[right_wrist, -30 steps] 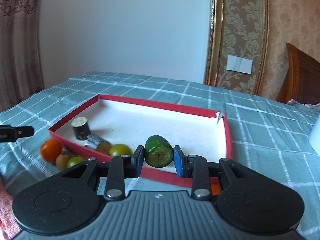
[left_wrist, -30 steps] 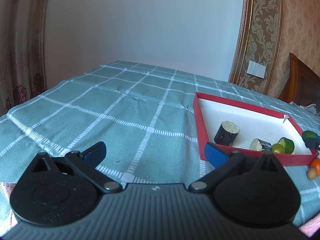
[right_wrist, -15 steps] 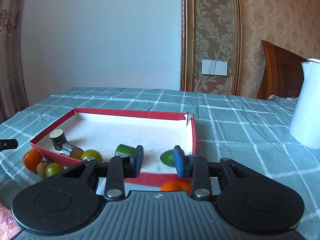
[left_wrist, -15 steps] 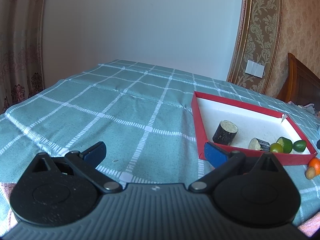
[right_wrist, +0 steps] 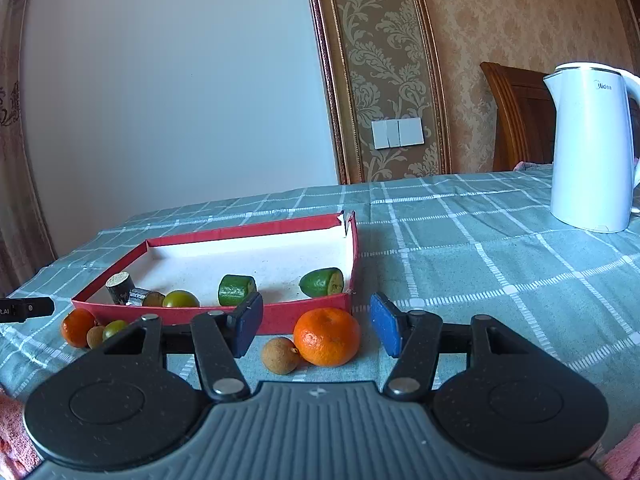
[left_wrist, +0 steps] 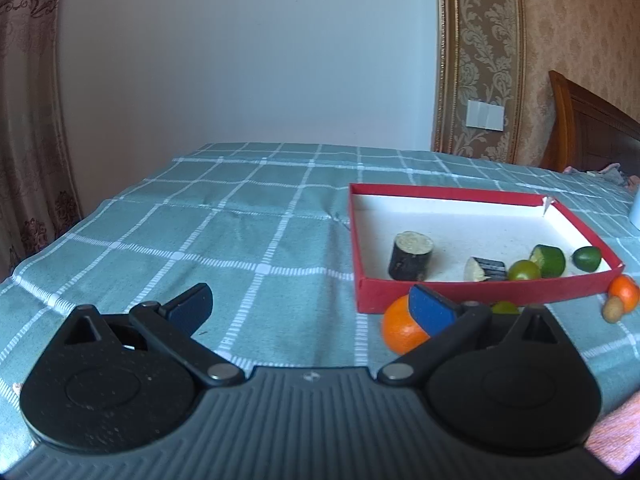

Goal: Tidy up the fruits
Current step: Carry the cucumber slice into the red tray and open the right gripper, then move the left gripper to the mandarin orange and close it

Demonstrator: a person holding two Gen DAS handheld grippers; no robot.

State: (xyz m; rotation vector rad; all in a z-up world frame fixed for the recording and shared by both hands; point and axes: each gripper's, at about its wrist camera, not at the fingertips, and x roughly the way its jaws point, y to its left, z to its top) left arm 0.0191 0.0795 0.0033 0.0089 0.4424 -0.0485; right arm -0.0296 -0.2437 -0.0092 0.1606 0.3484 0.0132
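A red tray (right_wrist: 304, 314) with a white floor lies on the checked cloth. It holds two dark cane pieces (left_wrist: 411, 256), a round green fruit (left_wrist: 524, 270) and two cut green pieces (right_wrist: 237, 290) (right_wrist: 322, 282). Just outside its near wall lie an orange (right_wrist: 327, 336) and a brown longan (right_wrist: 280, 355). My right gripper (right_wrist: 317, 326) is low over the cloth and its jaws are opening; the orange lies between them and beyond, untouched. My left gripper (left_wrist: 312, 306) stands wide open and empty, with another orange (left_wrist: 400, 330) partly behind its right finger.
A green fruit (right_wrist: 115, 329) and a second longan (right_wrist: 95, 336) lie beside that left orange, at the tray's near left corner. A white kettle (right_wrist: 592, 148) stands at the far right. A wooden chair (right_wrist: 516, 112) is behind the table.
The right gripper let go of the green piece, which now lies in the tray, then drew back and spread its jaws. The left gripper swung toward the tray, bringing an orange into view.
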